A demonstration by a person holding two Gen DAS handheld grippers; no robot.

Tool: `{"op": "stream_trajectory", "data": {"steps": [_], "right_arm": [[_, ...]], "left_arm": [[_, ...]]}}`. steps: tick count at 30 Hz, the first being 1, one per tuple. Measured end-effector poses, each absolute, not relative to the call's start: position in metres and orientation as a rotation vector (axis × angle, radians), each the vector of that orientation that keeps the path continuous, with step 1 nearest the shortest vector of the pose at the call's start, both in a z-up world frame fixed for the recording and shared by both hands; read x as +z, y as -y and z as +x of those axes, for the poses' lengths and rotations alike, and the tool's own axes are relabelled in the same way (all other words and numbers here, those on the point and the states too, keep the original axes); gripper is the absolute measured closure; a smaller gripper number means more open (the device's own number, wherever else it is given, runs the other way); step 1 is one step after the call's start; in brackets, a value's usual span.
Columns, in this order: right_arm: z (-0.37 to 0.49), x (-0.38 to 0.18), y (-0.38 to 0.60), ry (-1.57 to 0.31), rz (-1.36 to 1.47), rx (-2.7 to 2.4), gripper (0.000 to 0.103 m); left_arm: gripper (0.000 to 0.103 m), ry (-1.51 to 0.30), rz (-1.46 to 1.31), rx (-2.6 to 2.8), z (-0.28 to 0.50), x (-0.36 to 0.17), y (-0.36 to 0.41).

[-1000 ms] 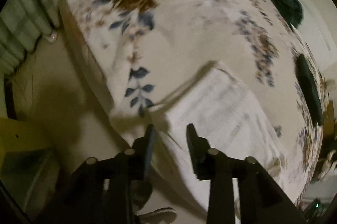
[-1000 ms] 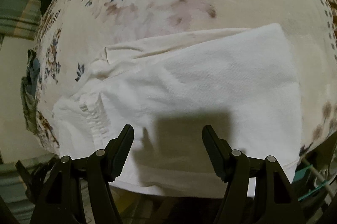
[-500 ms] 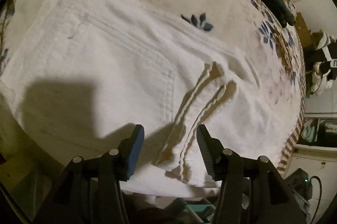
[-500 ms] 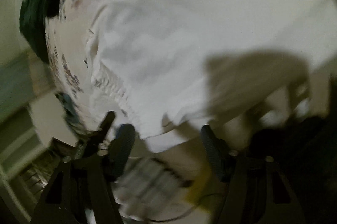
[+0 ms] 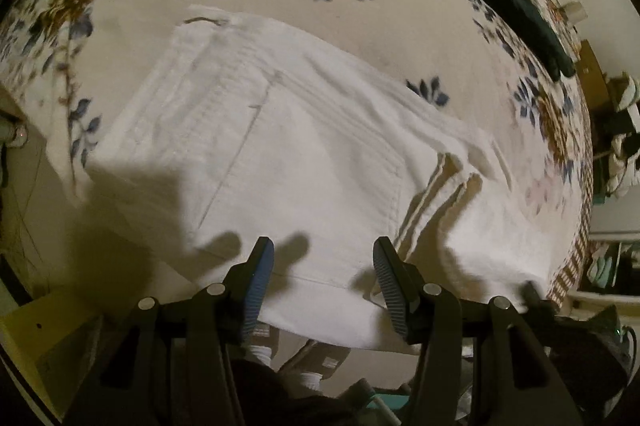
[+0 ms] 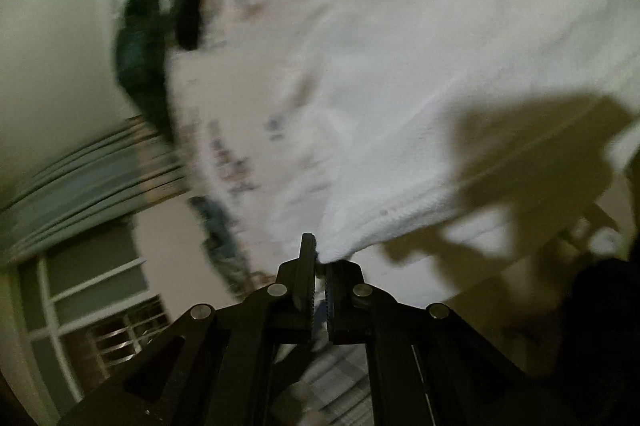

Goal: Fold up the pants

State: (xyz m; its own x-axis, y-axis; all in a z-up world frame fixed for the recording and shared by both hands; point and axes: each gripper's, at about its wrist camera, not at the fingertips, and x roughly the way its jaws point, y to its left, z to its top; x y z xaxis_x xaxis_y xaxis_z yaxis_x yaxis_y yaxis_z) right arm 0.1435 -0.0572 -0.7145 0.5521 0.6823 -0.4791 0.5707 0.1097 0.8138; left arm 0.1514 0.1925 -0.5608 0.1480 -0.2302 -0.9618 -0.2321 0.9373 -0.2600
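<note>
We work over a bed covered by a cream bedspread printed with blue and brown flowers (image 5: 360, 38), which fills most of the left wrist view and curves away to the far side. To its right we see a cluttered strip of room, dim and hard to make out. In the right wrist view, a pale wall and a white-framed window (image 6: 80, 290) sit on the left, all smeared by motion blur.

The white folded cotton pants (image 5: 304, 162) lie flat on the near part of the bedspread, their near edge overhanging the edge of the bed. A stitched pocket faces up and layered hems stack toward the right.

A long dark green garment (image 5: 516, 6) lies at the far right of the bed, well apart from the pants.

Our left gripper (image 5: 323, 276) hovers at the pants' near edge, fingers spread wide with nothing between them. Our right gripper (image 6: 320, 266) has its fingers pinched tight on a bunched edge of the pants (image 6: 400, 114).
</note>
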Motion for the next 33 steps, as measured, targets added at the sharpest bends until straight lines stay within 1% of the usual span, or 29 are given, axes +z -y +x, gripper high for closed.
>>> {"op": "stream_trajectory", "data": {"steps": [2, 4, 7, 10, 11, 12, 13, 15, 18, 23, 24, 25, 27, 28, 33], "right_arm": [[0.148, -0.706, 0.053, -1.067, 1.533, 0.162, 0.098], [0.148, -0.712, 0.054, -1.084, 1.476, 0.162, 0.099], [0.140, -0.755, 0.054, -1.273, 1.373, 0.086, 0.098], [0.127, -0.787, 0.061, -1.424, 1.358, 0.010, 0.093], [0.120, -0.789, 0.067, -1.432, 1.378, 0.002, 0.089], [0.116, -0.787, 0.072, -1.427, 1.383, -0.002, 0.079], [0.112, -0.782, 0.077, -1.424, 1.374, -0.005, 0.063], [0.104, -0.770, 0.089, -1.409, 1.349, 0.006, 0.050], [0.095, -0.751, 0.107, -1.395, 1.285, -0.012, 0.050], [0.079, -0.730, 0.148, -1.345, 1.257, -0.091, 0.050], [0.078, -0.729, 0.154, -1.337, 1.254, -0.105, 0.050], [0.076, -0.727, 0.160, -1.326, 1.250, -0.121, 0.050], [0.075, -0.721, 0.171, -1.303, 1.235, -0.143, 0.050], [0.086, -0.719, 0.173, -1.293, 1.225, -0.155, 0.050], [0.086, -0.719, 0.202, -1.256, 1.191, -0.192, 0.050]], "left_arm": [[0.054, -1.434, -0.402, 0.004, 0.151, -0.560, -0.196], [0.054, -1.436, -0.403, -0.003, 0.151, -0.561, -0.195], [0.054, -1.443, -0.401, -0.028, 0.153, -0.562, -0.187], [0.054, -1.438, -0.372, -0.077, 0.162, -0.560, -0.169], [0.054, -1.432, -0.359, -0.101, 0.165, -0.558, -0.162], [0.054, -1.424, -0.339, -0.133, 0.171, -0.556, -0.150], [0.054, -1.422, -0.327, -0.155, 0.175, -0.554, -0.143], [0.054, -1.415, -0.298, -0.218, 0.187, -0.551, -0.119], [0.054, -1.407, -0.214, -0.284, 0.199, -0.553, -0.088], [0.054, -1.445, -0.059, -0.315, 0.217, -0.589, -0.045], [0.057, -1.454, -0.042, -0.325, 0.219, -0.598, -0.039], [0.079, -1.452, -0.037, -0.328, 0.220, -0.602, -0.038], [0.096, -1.406, 0.013, -0.313, 0.219, -0.602, -0.035], [0.096, -1.381, 0.001, -0.327, 0.217, -0.598, -0.036], [0.097, -1.272, -0.070, -0.364, 0.209, -0.553, -0.041]]}}
